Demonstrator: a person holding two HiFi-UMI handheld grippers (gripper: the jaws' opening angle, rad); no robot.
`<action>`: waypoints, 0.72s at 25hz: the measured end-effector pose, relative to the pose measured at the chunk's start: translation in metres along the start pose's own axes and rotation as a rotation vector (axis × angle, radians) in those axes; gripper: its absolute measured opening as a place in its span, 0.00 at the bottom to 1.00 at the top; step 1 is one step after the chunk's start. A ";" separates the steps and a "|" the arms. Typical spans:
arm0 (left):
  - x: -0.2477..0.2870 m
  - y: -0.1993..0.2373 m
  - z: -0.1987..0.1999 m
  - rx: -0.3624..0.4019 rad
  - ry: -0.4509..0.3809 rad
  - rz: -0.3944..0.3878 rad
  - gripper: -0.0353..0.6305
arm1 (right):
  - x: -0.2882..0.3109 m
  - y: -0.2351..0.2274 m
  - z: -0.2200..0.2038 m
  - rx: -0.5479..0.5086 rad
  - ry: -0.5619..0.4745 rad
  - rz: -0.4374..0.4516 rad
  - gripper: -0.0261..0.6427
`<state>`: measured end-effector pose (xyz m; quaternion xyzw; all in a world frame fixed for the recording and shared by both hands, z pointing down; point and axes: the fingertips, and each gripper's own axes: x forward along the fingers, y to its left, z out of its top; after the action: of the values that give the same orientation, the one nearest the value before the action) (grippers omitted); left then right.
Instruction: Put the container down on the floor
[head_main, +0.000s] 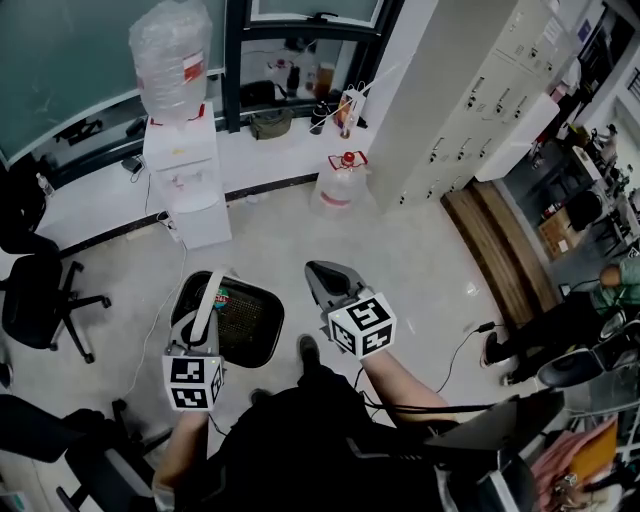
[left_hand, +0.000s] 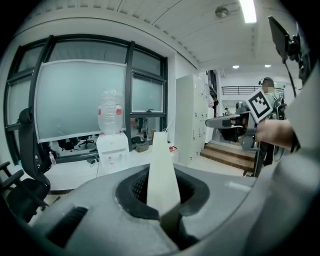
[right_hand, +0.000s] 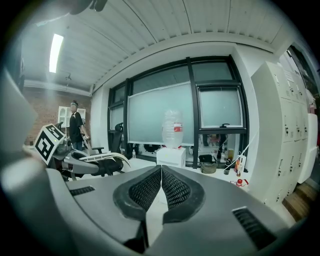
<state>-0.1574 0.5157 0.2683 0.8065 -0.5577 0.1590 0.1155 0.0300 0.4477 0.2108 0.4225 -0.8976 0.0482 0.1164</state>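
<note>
The container (head_main: 243, 322) is a black mesh basket with a white strap handle (head_main: 207, 303), low in front of me over the pale floor. My left gripper (head_main: 210, 292) is shut on that handle. In the left gripper view the handle shows as a white strip (left_hand: 161, 172) rising between the jaws of the left gripper (left_hand: 163, 197). Whether the basket touches the floor is hidden. My right gripper (head_main: 322, 277) hangs to the right of the basket, shut with nothing in it. In its own view the right gripper (right_hand: 161, 186) has its pads together.
A white water dispenser (head_main: 186, 178) with a bottle on top stands against the window wall. A water jug (head_main: 343, 182) sits on the floor beside grey lockers (head_main: 478, 100). Black office chairs (head_main: 38, 300) are at the left. Wooden steps (head_main: 502, 240), a floor cable (head_main: 462, 345) and a person (head_main: 560, 322) are at the right.
</note>
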 end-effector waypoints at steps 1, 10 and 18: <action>0.003 0.002 0.001 -0.004 0.001 0.003 0.09 | 0.003 -0.003 0.000 0.002 -0.002 0.002 0.05; 0.055 0.013 0.021 -0.047 0.019 0.055 0.09 | 0.053 -0.053 0.014 0.001 -0.016 0.051 0.05; 0.119 0.019 0.053 -0.051 0.029 0.085 0.09 | 0.099 -0.119 0.027 0.007 -0.027 0.089 0.05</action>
<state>-0.1294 0.3872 0.2649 0.7764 -0.5937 0.1611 0.1369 0.0560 0.2934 0.2081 0.3831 -0.9168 0.0510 0.1005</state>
